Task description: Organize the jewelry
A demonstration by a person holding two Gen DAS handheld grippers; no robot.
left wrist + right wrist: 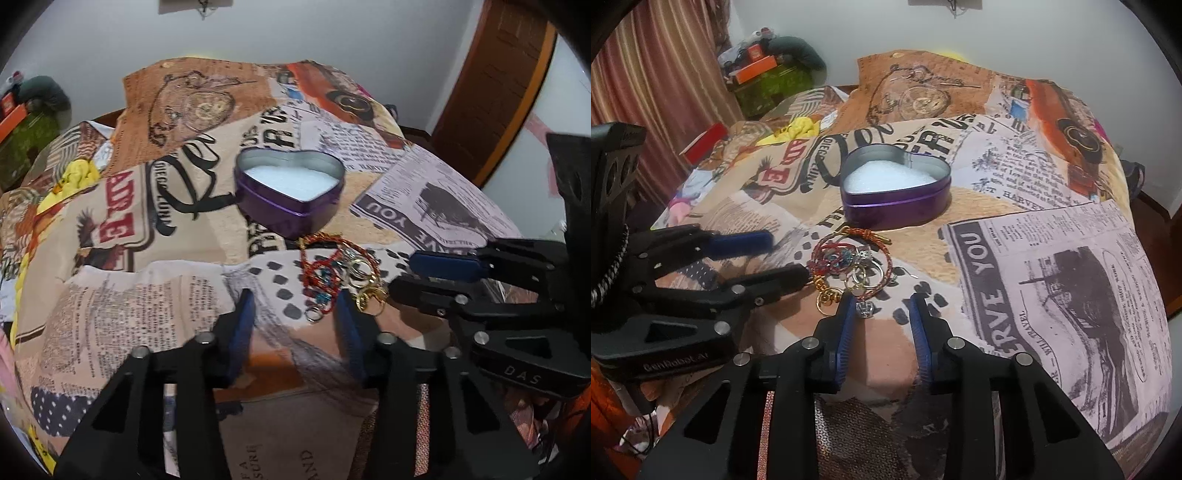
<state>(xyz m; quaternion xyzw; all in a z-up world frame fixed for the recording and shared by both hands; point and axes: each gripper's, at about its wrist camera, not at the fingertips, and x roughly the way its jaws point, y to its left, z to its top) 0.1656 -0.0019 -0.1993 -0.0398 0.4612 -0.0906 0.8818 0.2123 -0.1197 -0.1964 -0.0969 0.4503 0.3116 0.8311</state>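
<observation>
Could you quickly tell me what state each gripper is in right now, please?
Left gripper: jaws partly open, holding nothing, next to the jewelry pile.
Right gripper: jaws partly open, nothing gripped, just short of the pile.

the cloth point(1052, 295) to the right of the jewelry pile point(855, 267) lay bare and flat, with lots of room to pass. the purple heart tin point(897, 195) stood just behind the pile, with its top open, and blocked the way straight ahead. the left hand-held gripper point(788, 258) reached in from the left and its lower finger touched the pile, so that side was shut off. the right hand-held gripper point(882, 306) sat at the pile's near edge. in the left wrist view, the cloth left of the tin point(110, 295) was free too.
</observation>
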